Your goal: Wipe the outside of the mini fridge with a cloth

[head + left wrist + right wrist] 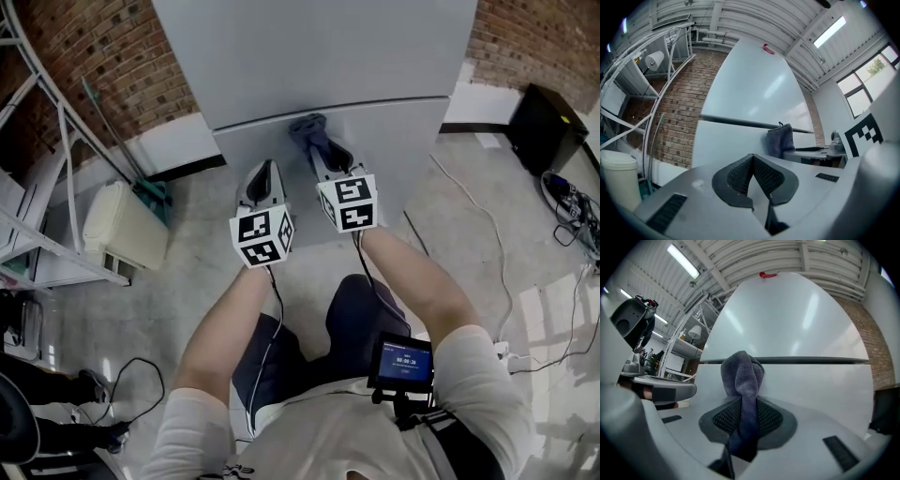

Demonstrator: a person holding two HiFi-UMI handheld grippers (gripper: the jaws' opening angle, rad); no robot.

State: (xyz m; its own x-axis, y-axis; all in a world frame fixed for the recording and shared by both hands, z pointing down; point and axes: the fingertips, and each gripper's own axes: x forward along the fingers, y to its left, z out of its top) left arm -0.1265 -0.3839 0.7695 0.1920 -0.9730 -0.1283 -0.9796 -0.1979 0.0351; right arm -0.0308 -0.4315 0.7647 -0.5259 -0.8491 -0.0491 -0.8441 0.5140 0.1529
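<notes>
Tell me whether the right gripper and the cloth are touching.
Touching. The right gripper view shows the cloth pinched between the jaws of the right gripper, with its bunched end sticking out ahead of them.

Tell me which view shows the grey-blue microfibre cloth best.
Right gripper view: the grey-blue microfibre cloth fills the centre, pinched between the right gripper's jaws, against the white mini fridge. Head view shows only a small bunch near the door seam; left gripper view shows the cloth side-on, smaller.

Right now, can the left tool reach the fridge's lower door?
Probably yes: the left tool, shut and empty, faces the lower door with nothing between; the cloth in the right tool sits aside.
</notes>
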